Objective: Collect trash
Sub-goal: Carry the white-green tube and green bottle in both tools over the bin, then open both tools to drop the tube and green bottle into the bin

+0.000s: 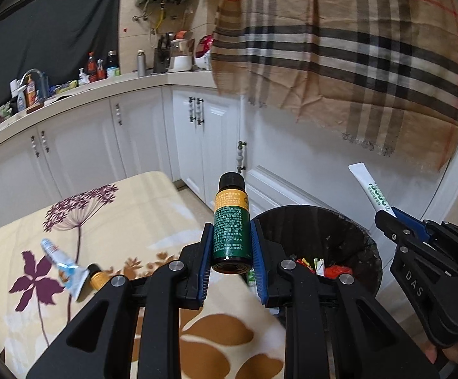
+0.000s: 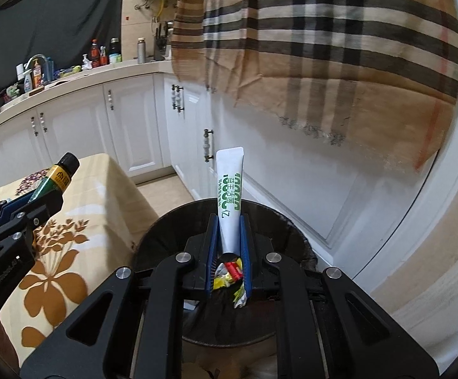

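R gripper is closed on the white tube, long axis pointing fwd, with the bin directly below. L gripper clamps the bottle, bin to its right; R is nearer.

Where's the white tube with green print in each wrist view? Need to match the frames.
Left wrist view: white tube at the right edge, sticking up from the right gripper, above the black trash bin.
Right wrist view: white tube at centre, upright between the blue fingers, over the bin.
Shared landmark: the plaid cloth hanging behind.
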